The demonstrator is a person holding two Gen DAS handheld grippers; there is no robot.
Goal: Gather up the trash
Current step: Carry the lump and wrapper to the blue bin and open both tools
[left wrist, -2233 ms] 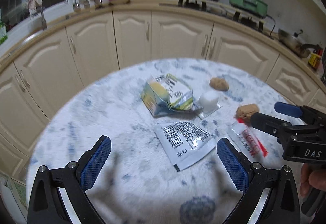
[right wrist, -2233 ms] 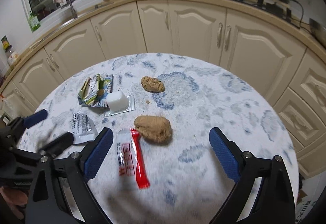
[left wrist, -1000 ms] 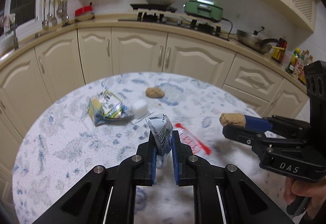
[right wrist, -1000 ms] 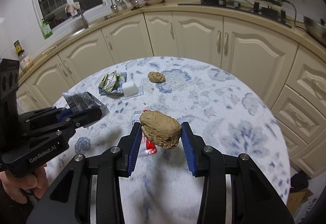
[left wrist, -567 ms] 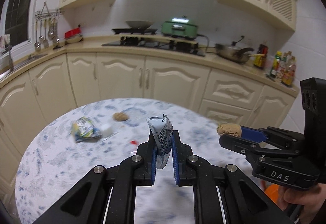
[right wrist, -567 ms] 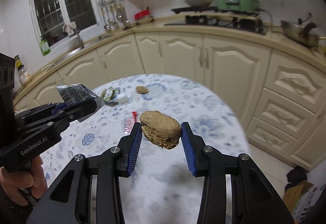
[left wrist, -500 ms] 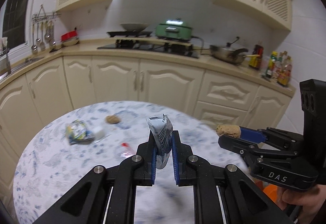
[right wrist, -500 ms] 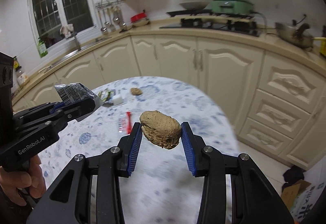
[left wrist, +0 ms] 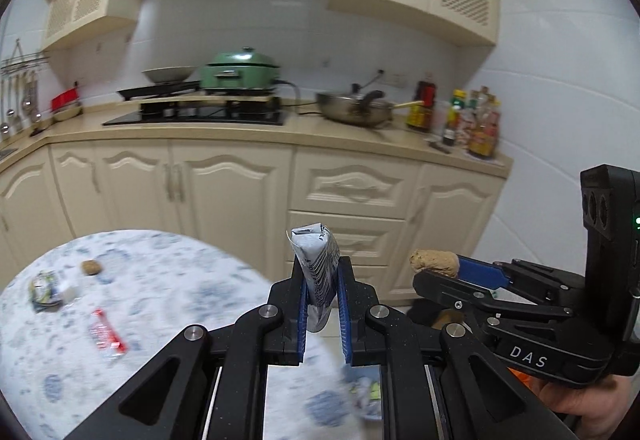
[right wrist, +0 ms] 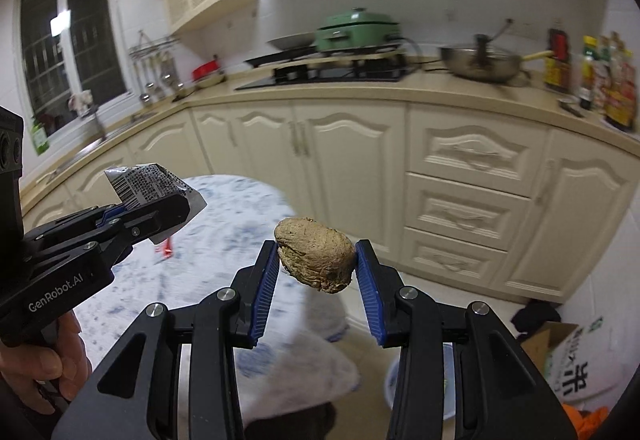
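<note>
My left gripper [left wrist: 322,306] is pinching a silver wrapper [left wrist: 317,272] with a barcode print; it stands upright between the blue pads, its folded top poking out at 12 o'clock above the fingertips. My right gripper [right wrist: 316,264] is clamped on a brown crumpled lump [right wrist: 315,258], which sits squarely between the two pads, touching both, held in the air.

In the left wrist view the right gripper [left wrist: 434,272] shows at 3 o'clock with the lump [left wrist: 433,262] at its tip. In the right wrist view the left gripper [right wrist: 160,216] comes in at 9 o'clock, the wrapper [right wrist: 150,182] sticking out of it.

More trash lies on the round table [left wrist: 168,280] at 8 to 9 o'clock of the left gripper: a red-and-clear packet [left wrist: 106,332], a small brown lump [left wrist: 91,267], and a crumpled green wrapper [left wrist: 43,288] touching a white block [left wrist: 69,290]. All of it is well apart from both grippers.
</note>
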